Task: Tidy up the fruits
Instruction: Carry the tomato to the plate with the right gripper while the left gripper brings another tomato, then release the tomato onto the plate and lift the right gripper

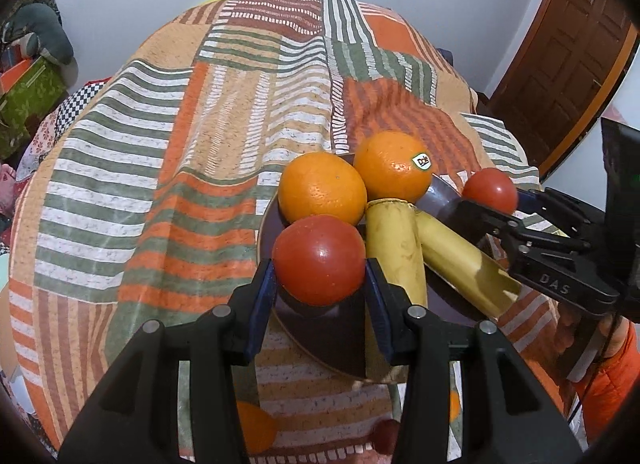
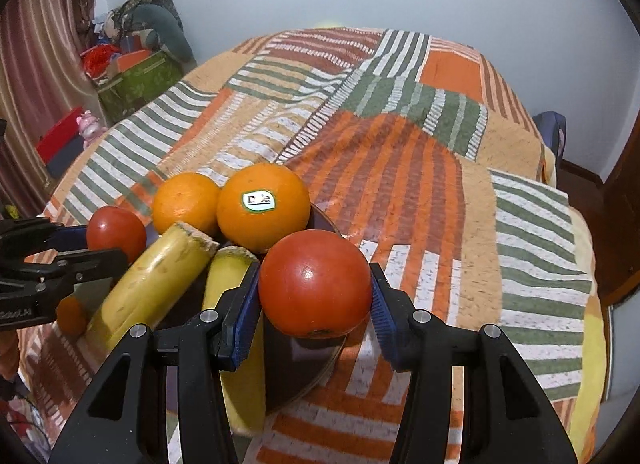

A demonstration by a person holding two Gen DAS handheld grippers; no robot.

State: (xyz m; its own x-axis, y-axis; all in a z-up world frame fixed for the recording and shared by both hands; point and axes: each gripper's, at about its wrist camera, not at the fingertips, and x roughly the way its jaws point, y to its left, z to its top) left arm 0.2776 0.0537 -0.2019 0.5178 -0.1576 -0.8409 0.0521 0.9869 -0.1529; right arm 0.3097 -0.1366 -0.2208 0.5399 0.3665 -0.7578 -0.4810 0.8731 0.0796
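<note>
Each gripper carries a tomato over the dark plate (image 1: 269, 224), which sits on the striped cloth (image 1: 160, 144) covering the counter. The left gripper (image 1: 320, 264) pinches its tomato (image 1: 319, 260) between the blue pads, at the plate's near edge beside the two oranges (image 1: 322, 188). The right gripper (image 2: 316, 290) clamps the other tomato (image 2: 315, 284) just beyond the two bananas (image 2: 156, 276). Both seem poised to set the tomatoes among the gathered fruit.
</note>
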